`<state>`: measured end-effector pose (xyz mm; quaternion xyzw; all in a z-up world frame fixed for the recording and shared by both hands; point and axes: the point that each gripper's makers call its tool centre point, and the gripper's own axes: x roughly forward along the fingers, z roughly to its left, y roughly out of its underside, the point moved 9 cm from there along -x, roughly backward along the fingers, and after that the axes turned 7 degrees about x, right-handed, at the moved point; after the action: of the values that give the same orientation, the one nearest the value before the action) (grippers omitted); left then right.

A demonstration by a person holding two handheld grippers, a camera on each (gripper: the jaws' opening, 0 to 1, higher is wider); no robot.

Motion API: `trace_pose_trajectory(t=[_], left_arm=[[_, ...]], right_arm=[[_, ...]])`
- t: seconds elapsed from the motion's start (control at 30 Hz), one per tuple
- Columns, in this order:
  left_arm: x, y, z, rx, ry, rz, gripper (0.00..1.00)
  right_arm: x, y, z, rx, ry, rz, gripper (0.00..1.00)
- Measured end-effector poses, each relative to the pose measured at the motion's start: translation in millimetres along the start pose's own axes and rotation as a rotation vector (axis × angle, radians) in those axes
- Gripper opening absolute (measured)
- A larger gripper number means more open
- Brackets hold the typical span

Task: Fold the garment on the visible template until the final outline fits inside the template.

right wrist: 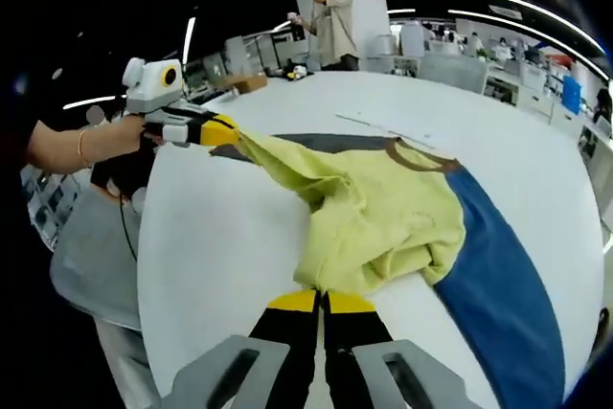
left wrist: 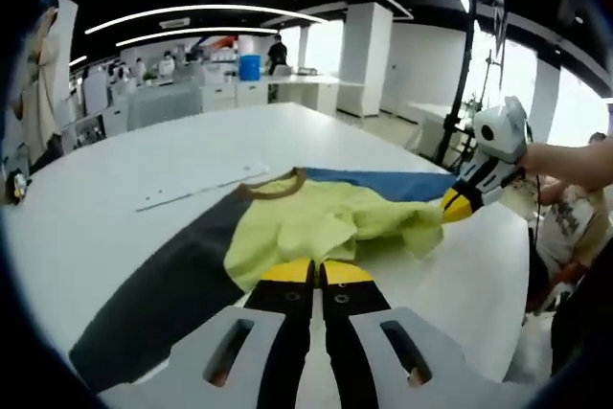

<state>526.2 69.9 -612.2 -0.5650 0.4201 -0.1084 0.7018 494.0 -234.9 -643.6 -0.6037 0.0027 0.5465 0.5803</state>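
Garment (left wrist: 321, 225) | pinched in left claw (left wrist: 315, 273) (right claw (right wrist: 321, 302) too)

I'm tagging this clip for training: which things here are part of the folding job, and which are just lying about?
Part of the job:
- yellow garment, gripped at two edges
- dark and blue template under it
- left hand-held gripper, shut on the garment
- right hand-held gripper, shut on the garment

Just lying about:
- thin white strip on the white table
- blue bin far behind

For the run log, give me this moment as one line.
garment: yellow shirt bunched on template | left hand-held gripper: shut on shirt hem | right hand-held gripper: shut on shirt | fold: unfinished
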Motion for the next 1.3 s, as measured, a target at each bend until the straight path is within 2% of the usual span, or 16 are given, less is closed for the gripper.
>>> trace_pose_trajectory(t=[0.4, 0.8, 1.0, 1.3], left_arm=[[-38.6, 12.1, -10.2, -0.023, -0.011, 0.022, 0.00], [-73.0, 25.5, -26.2, -0.025, -0.006, 0.042, 0.00], [-85.9, 39.2, -31.7, -0.020, -0.004, 0.074, 0.00], [-101.8, 69.8, -36.8, -0.022, -0.002, 0.155, 0.00]], right_arm=[[-24.5, 14.2, 9.6, -0.019, 0.067, 0.025, 0.00], [-34.5, 34.4, 30.6, -0.032, 0.082, 0.061, 0.00], [-34.8, 46.0, 37.5, -0.012, 0.085, 0.068, 0.00], [-35.5, 65.4, 50.9, 0.010, 0.090, 0.094, 0.00]])
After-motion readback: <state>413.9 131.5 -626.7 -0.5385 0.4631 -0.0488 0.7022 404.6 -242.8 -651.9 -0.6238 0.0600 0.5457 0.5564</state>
